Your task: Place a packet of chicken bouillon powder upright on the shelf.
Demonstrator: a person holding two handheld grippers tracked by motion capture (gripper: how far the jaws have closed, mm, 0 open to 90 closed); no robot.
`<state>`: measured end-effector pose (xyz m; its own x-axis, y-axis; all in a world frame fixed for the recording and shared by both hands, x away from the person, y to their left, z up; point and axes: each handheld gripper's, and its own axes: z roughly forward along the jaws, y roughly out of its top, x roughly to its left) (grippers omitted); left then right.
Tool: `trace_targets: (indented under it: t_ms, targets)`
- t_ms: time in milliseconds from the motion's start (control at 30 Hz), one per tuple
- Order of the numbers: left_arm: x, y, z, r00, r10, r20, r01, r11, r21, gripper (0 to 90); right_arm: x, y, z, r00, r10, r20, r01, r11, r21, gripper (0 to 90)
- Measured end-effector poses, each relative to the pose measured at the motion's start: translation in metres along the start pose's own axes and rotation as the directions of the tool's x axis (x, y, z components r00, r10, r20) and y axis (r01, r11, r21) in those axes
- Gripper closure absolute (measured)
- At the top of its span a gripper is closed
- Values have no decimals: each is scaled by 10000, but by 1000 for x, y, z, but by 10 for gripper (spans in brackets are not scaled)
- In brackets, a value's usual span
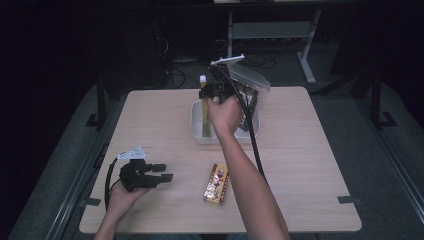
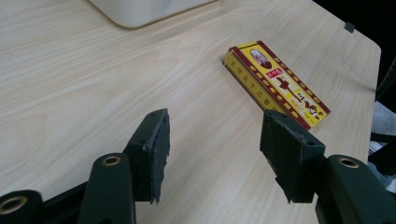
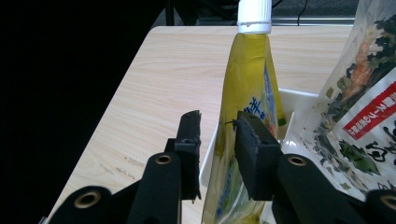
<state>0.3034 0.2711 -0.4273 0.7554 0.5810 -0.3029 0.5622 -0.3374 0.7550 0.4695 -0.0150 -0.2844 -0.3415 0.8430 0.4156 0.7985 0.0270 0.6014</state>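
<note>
Reaching over the white tray (image 1: 196,131) at the upper middle of the high view, the right gripper (image 3: 218,135) has its jaws set narrow around a yellow pouch (image 3: 245,88) with a white cap (image 3: 254,16). The pouch stands between the pads, but whether they press it or merely bracket it is hard to tell. It leans upright against the tray's near wall, probably so the tall neck stays reachable. Beside it, at the right edge of the right gripper view, a clear printed bag (image 3: 369,107) is propped in the same tray. Down at the lower left of the high view, the left gripper (image 2: 215,154) rests low over the table (image 1: 310,145), jaws wide and empty, seemingly waiting. Just ahead of it lies a flat yellow-and-red box (image 2: 275,84), alone on the wood, well apart from the tray.
</note>
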Motion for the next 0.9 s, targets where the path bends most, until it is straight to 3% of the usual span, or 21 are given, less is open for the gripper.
trace_targets:
  t_ms: [333, 900]
  targets:
    - [-5, 2, 5, 9999, 131, 1, -131, 9998, 135, 391, -2, -6, -18, 9980, -364, -515, 379, 9989, 274, 589]
    - [-12, 3, 10, 9996, 270, 14, -271, 9993, 243, 363, -7, -32, -40, 9869, -906, -1333, 984, 9937, 535, 555]
